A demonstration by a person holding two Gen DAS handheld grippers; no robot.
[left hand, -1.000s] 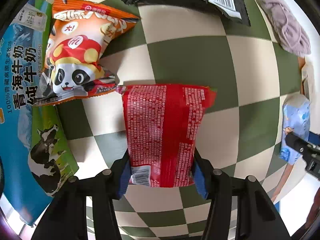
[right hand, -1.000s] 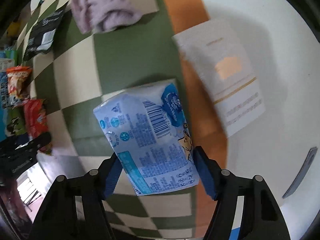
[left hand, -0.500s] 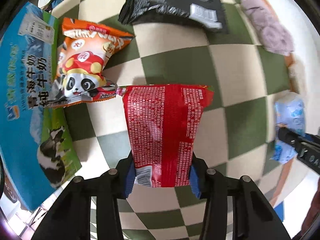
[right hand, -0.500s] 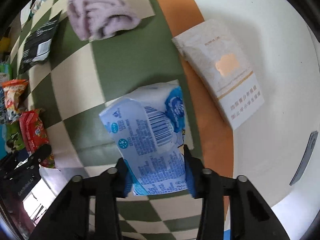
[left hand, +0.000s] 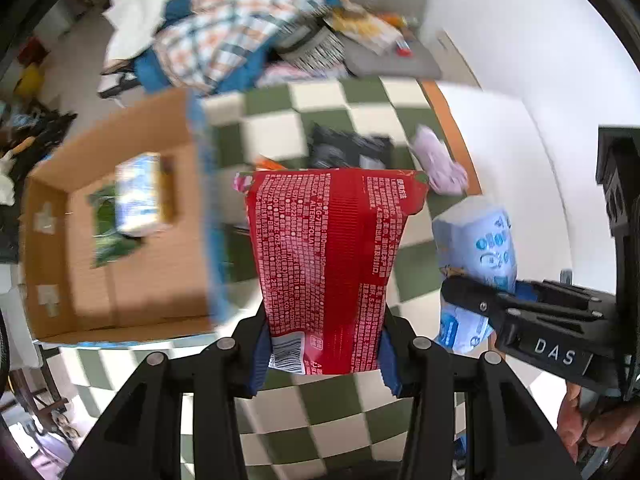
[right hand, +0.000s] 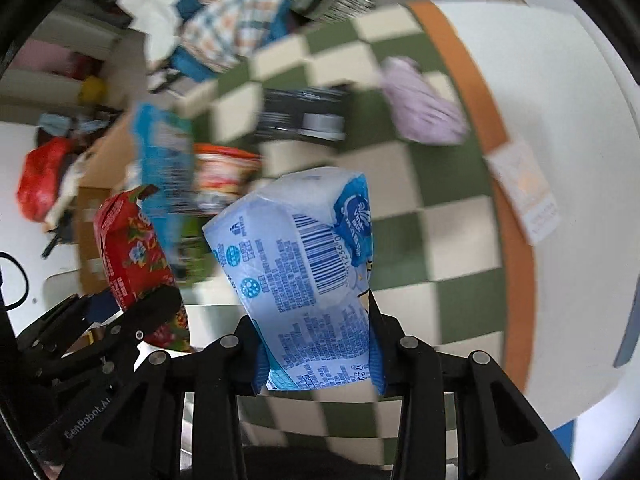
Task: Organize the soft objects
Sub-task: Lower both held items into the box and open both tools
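Left wrist view shows the left gripper (left hand: 324,354) clenched on a red snack bag (left hand: 328,256) lifted clear of the checkered cloth (left hand: 352,432), with the open cardboard box (left hand: 132,280) at nine o'clock already holding a blue-white pack (left hand: 138,194). At three o'clock the right gripper (right hand: 318,360) grasps a blue tissue pack (right hand: 304,264). Judging by this, sorting is partway: the black packet (right hand: 304,114), orange bag (right hand: 224,170) and lilac cloth (right hand: 420,104) remain at twelve o'clock.

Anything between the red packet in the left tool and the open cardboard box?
Nothing visible. The red packet hangs clamped in the left tool, off the checkered cloth. The cardboard box sits open-topped beside it, with two items already inside.
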